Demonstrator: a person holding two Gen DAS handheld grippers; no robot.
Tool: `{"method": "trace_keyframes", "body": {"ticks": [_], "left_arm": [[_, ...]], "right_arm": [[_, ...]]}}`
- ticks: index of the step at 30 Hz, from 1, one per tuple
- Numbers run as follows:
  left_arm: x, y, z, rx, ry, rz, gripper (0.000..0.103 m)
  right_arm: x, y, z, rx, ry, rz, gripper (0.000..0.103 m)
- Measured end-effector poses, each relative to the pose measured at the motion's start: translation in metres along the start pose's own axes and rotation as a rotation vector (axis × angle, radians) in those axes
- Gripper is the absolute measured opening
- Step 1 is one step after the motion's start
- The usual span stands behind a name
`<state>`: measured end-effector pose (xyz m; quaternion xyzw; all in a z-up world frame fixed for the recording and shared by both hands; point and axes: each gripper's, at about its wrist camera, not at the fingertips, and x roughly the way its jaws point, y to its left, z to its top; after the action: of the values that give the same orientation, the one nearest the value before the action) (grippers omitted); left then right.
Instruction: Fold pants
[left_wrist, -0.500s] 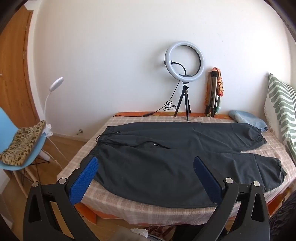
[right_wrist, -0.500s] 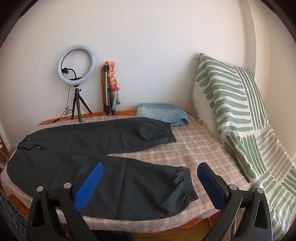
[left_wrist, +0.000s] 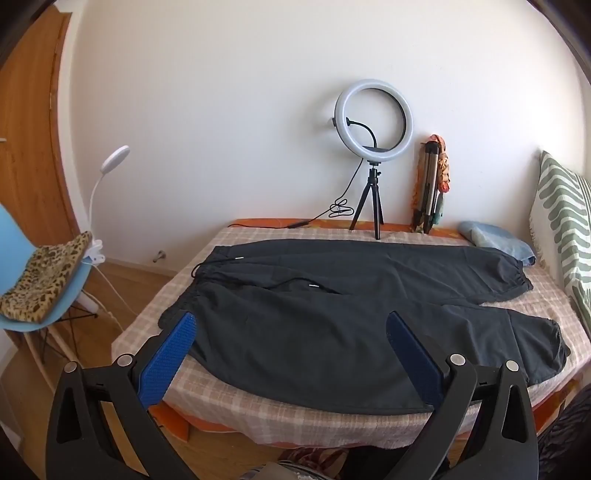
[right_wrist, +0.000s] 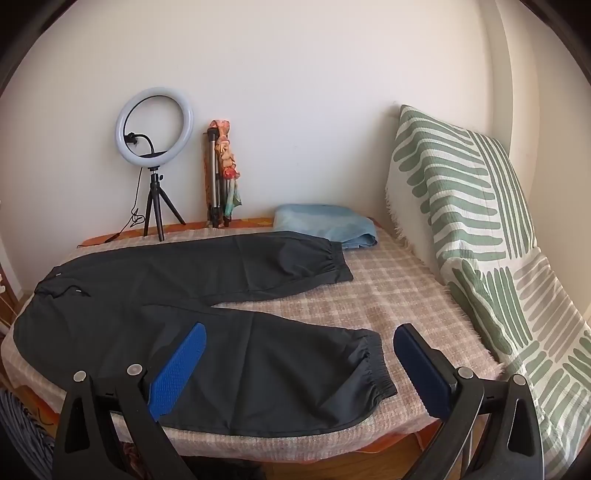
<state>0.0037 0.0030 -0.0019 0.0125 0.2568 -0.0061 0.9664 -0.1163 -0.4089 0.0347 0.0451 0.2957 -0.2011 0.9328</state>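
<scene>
Pants (left_wrist: 354, 314) lay flat across the bed (left_wrist: 258, 410), legs splayed apart, near hem at the edge — slippery cloth could slide off or bunch if pinched thinly. Left gripper (left_wrist: 291, 354) and right gripper (right_wrist: 299, 363) hovered wide open, empty — nearby drawstring (left_wrist: 295, 284) might snag.

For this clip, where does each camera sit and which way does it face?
Left wrist: sits on the left tool, aimed across the bed at the waist end of the pants; both open blue fingers show.
Right wrist: sits on the right tool, aimed at the cuff end of the pants beside the striped cushion; its open fingers show.
Shared: pants, ring light, folded tripod, blue cloth.
</scene>
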Motion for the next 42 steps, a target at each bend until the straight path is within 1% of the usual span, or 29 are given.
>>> {"method": "trace_keyframes", "body": {"ticks": [42], "left_arm": [[0.0004, -0.0014, 0.0024, 0.007, -0.016, 0.013, 0.103]], "right_arm": [[0.0079, -0.0026, -0.0041, -0.004, 0.011, 0.032, 0.103]]}}
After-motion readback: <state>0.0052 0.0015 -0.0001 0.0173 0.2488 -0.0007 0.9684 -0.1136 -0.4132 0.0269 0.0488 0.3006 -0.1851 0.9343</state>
